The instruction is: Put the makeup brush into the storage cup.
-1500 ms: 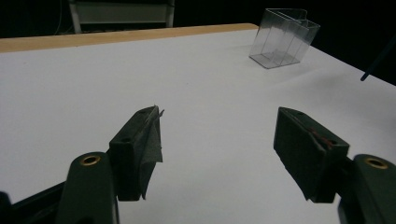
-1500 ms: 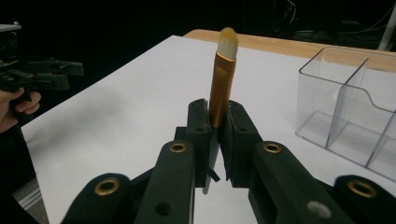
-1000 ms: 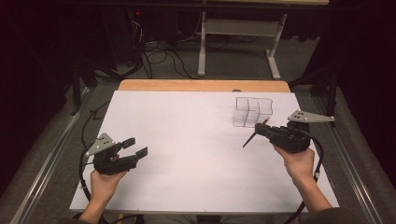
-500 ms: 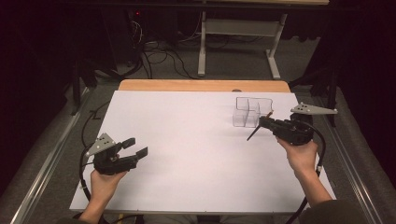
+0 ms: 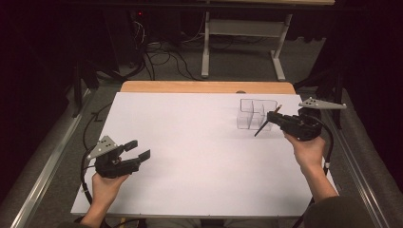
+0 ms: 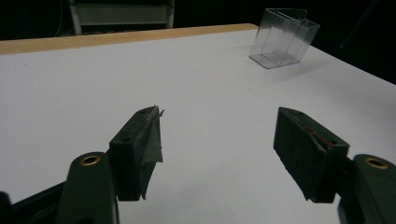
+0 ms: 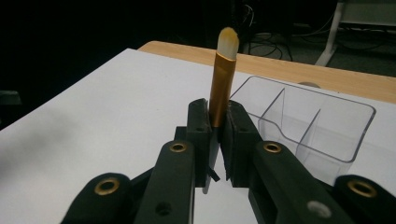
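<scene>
A brush (image 7: 223, 79) is clamped between the jaws of the right gripper (image 7: 215, 122). In the right gripper view its gold ferrule rises upright from between the closed pads, with a pale bristle tip at the top. In the high view the brush (image 5: 264, 125) is seen as a thin dark stick, tilted, with its lower end pointing down towards the white desk surface (image 5: 190, 142) and its upper end near the rim of the organiser. The right gripper (image 5: 280, 118) is held above the desk near its right edge, towards the far right corner, by the person's right hand (image 5: 306, 149).

A clear plastic organiser (image 5: 254, 114) with several compartments stands on the desk near the far right corner, just beside the right gripper. In the right gripper view the organiser (image 7: 308, 121) lies directly behind and to the right of the clamped brush; whether the brush touches it cannot be told.

The left gripper (image 5: 135, 154) is held low near the left part of the near edge by the left hand (image 5: 107, 187). In the left gripper view its jaws stand wide apart with nothing between them, and the left gripper (image 6: 224, 140) is directed across the desk towards the organiser (image 6: 284, 37), which is well apart from it.

A strip of bare wood (image 5: 204, 87) is visible along the far edge of the desk.
</scene>
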`<act>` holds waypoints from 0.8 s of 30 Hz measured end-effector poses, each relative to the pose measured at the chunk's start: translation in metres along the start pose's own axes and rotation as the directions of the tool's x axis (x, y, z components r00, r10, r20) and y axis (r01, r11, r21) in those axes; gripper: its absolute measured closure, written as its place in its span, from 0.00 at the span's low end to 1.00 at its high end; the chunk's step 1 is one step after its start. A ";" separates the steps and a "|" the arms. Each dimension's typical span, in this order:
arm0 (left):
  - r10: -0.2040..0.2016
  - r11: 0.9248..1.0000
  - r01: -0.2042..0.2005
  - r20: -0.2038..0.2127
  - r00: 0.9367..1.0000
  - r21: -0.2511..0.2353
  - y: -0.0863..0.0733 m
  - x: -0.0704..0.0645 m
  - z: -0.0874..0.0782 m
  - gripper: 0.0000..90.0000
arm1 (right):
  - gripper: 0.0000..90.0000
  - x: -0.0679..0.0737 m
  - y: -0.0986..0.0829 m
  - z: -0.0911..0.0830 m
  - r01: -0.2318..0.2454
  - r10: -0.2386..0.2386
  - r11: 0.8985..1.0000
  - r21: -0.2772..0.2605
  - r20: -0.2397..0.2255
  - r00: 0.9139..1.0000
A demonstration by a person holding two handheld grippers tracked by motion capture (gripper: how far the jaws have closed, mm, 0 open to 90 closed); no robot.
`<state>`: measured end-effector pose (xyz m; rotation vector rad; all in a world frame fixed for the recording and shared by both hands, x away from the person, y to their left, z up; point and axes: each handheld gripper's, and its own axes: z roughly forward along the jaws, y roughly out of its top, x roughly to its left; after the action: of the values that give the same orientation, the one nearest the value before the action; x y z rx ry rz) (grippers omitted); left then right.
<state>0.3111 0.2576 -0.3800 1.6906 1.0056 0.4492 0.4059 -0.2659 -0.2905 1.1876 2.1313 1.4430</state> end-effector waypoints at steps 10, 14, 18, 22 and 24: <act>0.001 1.000 -0.001 0.000 1.000 0.002 0.000 0.000 0.000 0.36 | 0.94 -0.006 0.007 0.002 -0.014 0.014 1.000 -0.006 0.019 1.000; 0.001 1.000 -0.001 0.000 1.000 0.003 0.000 0.000 0.000 0.36 | 0.94 -0.007 0.010 0.002 -0.010 0.011 1.000 -0.009 0.026 1.000; 0.002 1.000 -0.002 0.002 1.000 0.003 0.000 0.000 0.000 0.36 | 0.94 -0.009 0.012 0.003 -0.014 0.015 1.000 -0.012 0.031 0.999; 0.002 1.000 -0.002 0.002 1.000 0.004 0.000 0.000 0.001 0.36 | 0.94 -0.011 0.015 0.003 -0.014 0.015 1.000 -0.018 0.038 0.999; 0.003 1.000 -0.003 0.002 1.000 0.004 0.000 0.000 0.001 0.36 | 0.94 -0.012 0.017 0.002 -0.016 0.017 1.000 -0.019 0.042 0.999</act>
<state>0.3114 0.2569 -0.3803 1.6960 1.0039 0.4475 0.4222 -0.2708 -0.2791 1.2210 2.0808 1.4288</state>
